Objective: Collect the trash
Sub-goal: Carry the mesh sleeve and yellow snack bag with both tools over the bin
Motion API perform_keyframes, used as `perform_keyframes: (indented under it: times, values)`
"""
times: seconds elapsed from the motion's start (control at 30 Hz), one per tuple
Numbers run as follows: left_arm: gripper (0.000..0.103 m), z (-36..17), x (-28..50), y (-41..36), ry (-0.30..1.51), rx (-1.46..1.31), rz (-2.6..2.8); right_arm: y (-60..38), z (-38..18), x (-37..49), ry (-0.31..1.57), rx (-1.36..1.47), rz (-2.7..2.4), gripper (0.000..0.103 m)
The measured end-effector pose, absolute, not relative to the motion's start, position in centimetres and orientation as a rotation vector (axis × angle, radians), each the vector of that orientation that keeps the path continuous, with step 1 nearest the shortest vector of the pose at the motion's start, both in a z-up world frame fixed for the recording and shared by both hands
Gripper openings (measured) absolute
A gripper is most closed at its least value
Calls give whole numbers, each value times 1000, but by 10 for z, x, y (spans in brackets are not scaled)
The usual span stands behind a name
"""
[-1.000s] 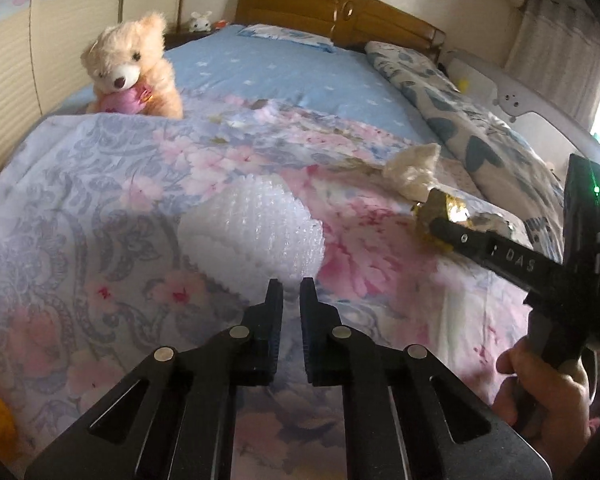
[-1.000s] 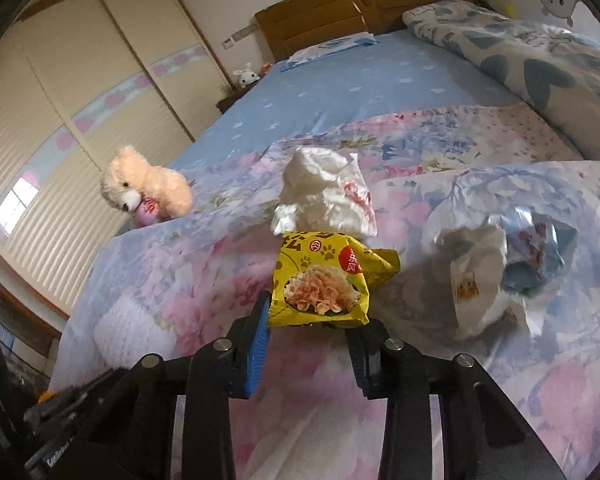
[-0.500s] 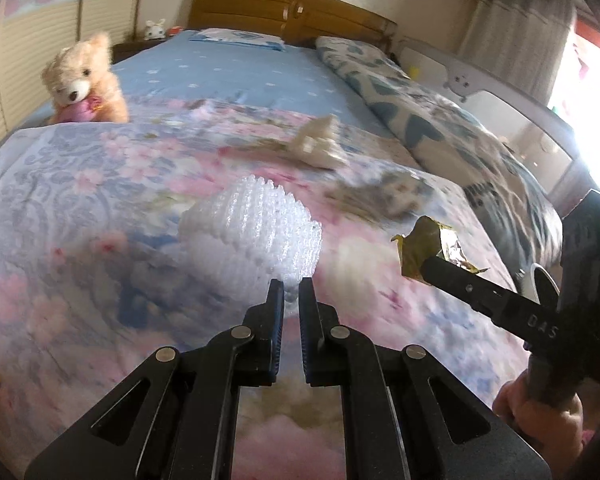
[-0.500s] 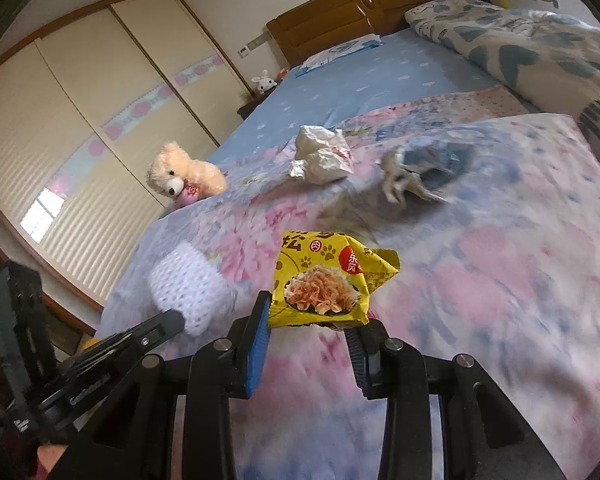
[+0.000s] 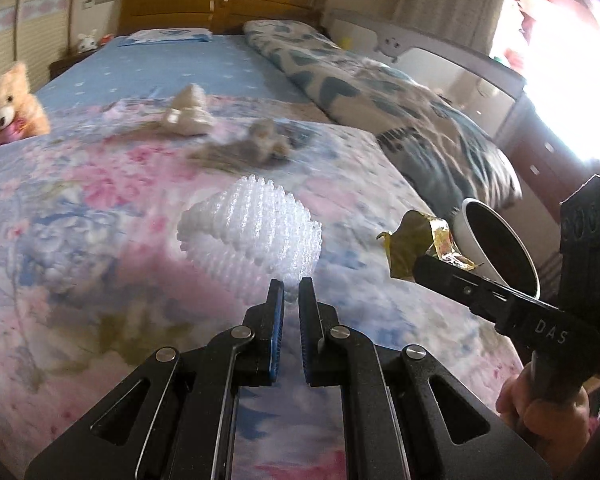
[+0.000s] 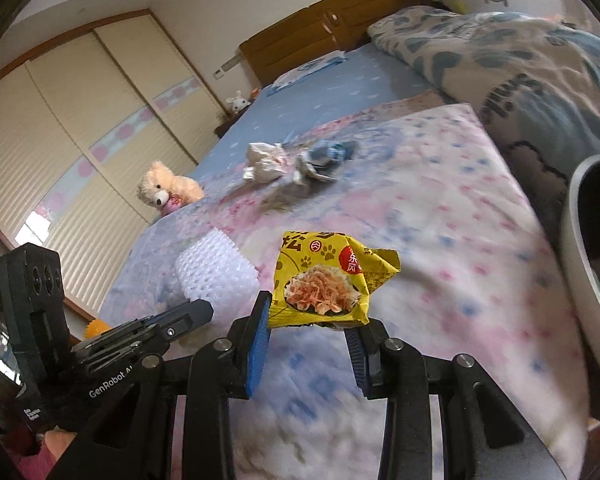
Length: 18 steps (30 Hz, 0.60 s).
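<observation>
Transport of two pieces of trash toward the bin is the step in hand, by my judgement. Left gripper (image 5: 291, 294) has its jaws drawn narrow, pinching the lower edge of a white foam net sleeve (image 5: 256, 232), which stands up ahead of the tips above the floral bedspread (image 5: 80, 208). Right gripper (image 6: 310, 326) is clamped at a moderate width on the bottom of a crumpled yellow snack packet (image 6: 324, 284), held upright and clear of the bed.

White waste bin (image 6: 588, 264) stands off the right-hand edge of the bed, mouth tilted toward the grippers; something pale seems to lie inside, though it is too blurred to name. Good practice: carry each piece over the rim before releasing, the packet first since its gripper is nearer the bin, and keep both grips firm meanwhile, as both items are light and could slip or drift.

Room for movement is adequate above the bedspread. The two grippers ride close together, so crossing paths is the main hazard. Folded quilt (image 5: 400, 120) lies beyond the bin. Two more crumpled wrappers (image 6: 296, 160) remain farther up the bed, and a teddy bear (image 6: 166, 192) sits well apart on the left.
</observation>
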State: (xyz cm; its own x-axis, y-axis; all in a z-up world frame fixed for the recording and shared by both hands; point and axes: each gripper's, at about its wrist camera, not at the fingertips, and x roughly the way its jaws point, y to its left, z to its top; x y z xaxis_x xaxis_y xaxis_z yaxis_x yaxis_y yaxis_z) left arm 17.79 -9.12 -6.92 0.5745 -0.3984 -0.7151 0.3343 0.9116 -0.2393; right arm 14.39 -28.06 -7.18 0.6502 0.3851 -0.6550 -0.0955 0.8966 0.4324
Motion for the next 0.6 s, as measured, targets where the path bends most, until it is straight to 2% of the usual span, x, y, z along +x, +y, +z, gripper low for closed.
perform_keyframes:
  times: [0.6]
  values:
    - [7, -57, 147, -163, 845, 14, -575, -349, -64, 87, 763, 429, 152, 36]
